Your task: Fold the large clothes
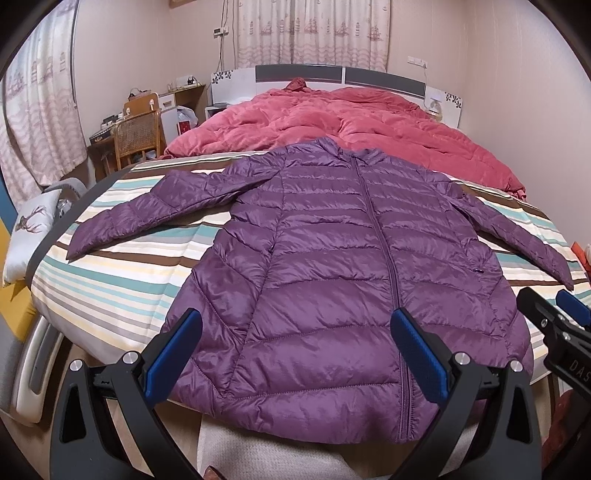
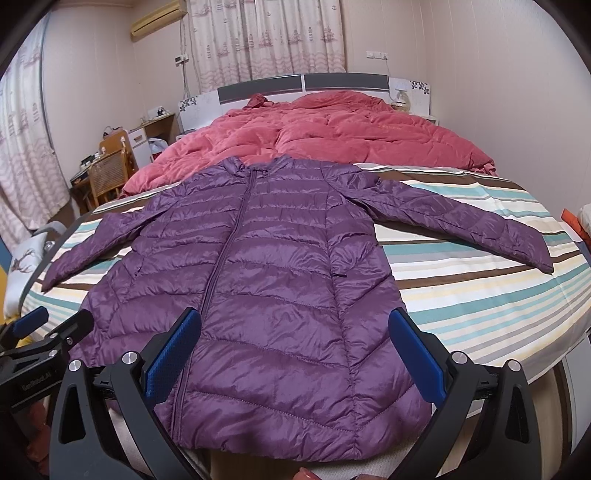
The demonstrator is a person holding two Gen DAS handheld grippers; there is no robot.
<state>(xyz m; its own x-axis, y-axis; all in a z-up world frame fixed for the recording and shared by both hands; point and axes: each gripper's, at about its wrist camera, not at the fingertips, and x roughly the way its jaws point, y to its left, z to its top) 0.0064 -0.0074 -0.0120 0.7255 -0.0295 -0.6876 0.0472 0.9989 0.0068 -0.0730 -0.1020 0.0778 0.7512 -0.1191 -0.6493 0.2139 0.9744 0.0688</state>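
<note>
1. On the bed's near end, purple puffer jacket (image 1: 354, 266) lies flat, zipped front up, hem toward the cameras and overhanging the near edge, collar toward the headboard
2. Both sleeves spread out sideways on the striped sheet (image 1: 122, 295); sheet bands are teal, brown, cream, grey
3. Left gripper (image 1: 295, 343) hovers above the jacket hem, jaws spread wide, blue pads (image 1: 173, 354) empty, nothing pinched
4. Right gripper (image 2: 295, 343) same: jaws wide apart over the lower jacket, no cloth held; each gripper shows at the edge of the other's view
5. Crumpled red quilt (image 1: 351, 118) covers the far half of the bed, its near edge touching or just behind the jacket collar
6. Headboard (image 1: 332, 74) is white and grey with leaf prints at both ends; patterned curtains (image 1: 314, 33) hang behind it
7. More curtain on the left wall; wicker-back chair (image 1: 138, 136) and cluttered desk in the left corner
8. Air conditioner (image 2: 159, 18) high on the pink wall in the right wrist view
9. White deer-print cushion (image 1: 29, 236) sits off the bed's left side
10. Small lamp-like object (image 2: 400, 98) beside the headboard, details too small to tell
</note>
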